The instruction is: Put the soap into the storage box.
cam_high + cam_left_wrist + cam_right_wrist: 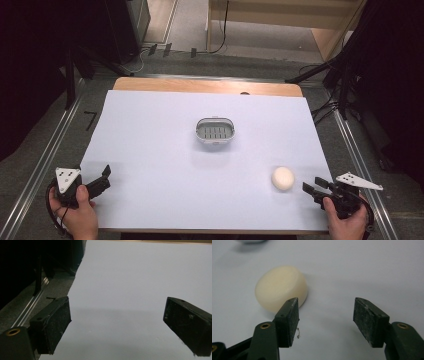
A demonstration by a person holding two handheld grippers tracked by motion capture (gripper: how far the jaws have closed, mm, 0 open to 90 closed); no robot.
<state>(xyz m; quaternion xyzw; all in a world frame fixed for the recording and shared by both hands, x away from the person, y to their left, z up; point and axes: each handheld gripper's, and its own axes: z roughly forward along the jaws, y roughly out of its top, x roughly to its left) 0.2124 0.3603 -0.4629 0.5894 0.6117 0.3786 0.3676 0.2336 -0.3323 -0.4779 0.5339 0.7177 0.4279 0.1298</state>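
A cream oval bar of soap (283,178) lies on the white table cover at the front right. In the right gripper view the soap (280,287) sits just beyond and left of the left jaw, outside the gap. My right gripper (311,186) is open, a short way right of the soap, pointing left. A grey slotted soap dish (215,130) stands at the table's middle. My left gripper (102,178) rests open at the front left corner; in its own view the left gripper (116,325) has nothing but white cover between the jaws.
The white cover (165,150) spans most of the wooden table (200,86), whose back edge shows. Dark stands and cables (340,80) flank the table on the floor. A metal rail (32,305) runs along the left side.
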